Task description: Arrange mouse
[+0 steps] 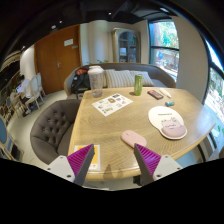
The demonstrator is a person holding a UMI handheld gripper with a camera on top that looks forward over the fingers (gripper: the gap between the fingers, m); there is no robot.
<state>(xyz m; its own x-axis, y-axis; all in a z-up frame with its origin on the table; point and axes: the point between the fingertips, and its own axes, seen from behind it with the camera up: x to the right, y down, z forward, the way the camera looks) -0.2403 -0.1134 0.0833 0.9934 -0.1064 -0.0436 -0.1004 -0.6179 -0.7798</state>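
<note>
My gripper (114,160) is released, fingers spread and holding nothing. The mouse (133,138) lies on the table (110,125) just ahead at one o'clock, nearer my right finger, long axis running left-right

Single gripper-mounted view, looking forward and slightly down over wooden table (120,125), held well back

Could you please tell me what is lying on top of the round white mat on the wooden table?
A pink oval mouse lies on the round white mat, beyond the open hand-held gripper. The mat's surface beneath the mouse is covered.
</note>
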